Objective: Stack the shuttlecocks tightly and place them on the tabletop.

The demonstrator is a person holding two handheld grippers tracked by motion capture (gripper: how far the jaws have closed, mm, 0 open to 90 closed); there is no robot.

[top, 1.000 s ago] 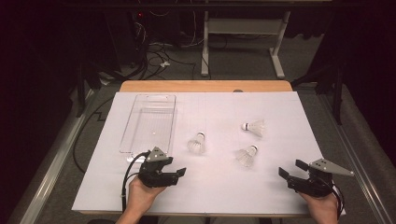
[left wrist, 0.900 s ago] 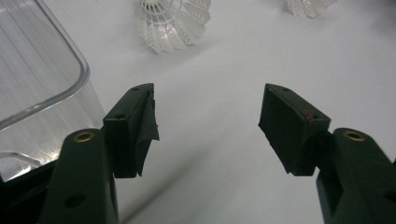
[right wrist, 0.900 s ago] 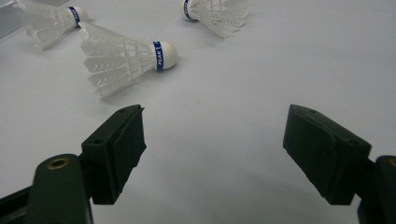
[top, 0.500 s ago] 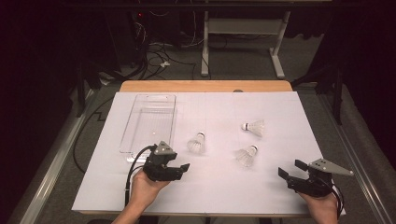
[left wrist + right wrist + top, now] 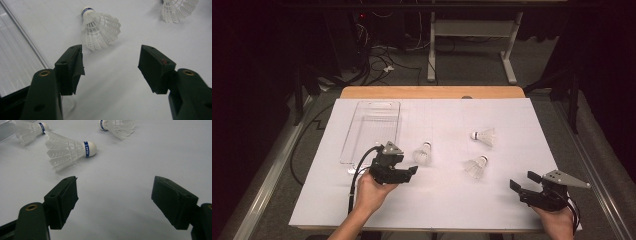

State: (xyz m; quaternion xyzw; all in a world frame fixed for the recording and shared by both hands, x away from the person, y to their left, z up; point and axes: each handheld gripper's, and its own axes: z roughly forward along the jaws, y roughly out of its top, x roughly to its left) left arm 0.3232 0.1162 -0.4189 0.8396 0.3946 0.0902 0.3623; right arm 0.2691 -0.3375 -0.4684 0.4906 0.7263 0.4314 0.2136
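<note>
1. The left gripper's point(image 5: 411, 171) fingers point(image 5: 71, 65) have moved up and toward the nearest shuttlecock point(image 5: 423, 152); they are spread wide, holding nothing.
2. That shuttlecock lies just beyond them on the tabletop point(image 5: 512, 125), beside the clear tray point(image 5: 371, 131).
3. The right gripper point(image 5: 522, 184), near right, is unmoved, its fingers spread and empty; two more shuttlecocks point(image 5: 482, 136) lie farther right.

White shuttlecock point(image 5: 423, 152) (on its side) beside tray point(image 5: 371, 131)
</note>
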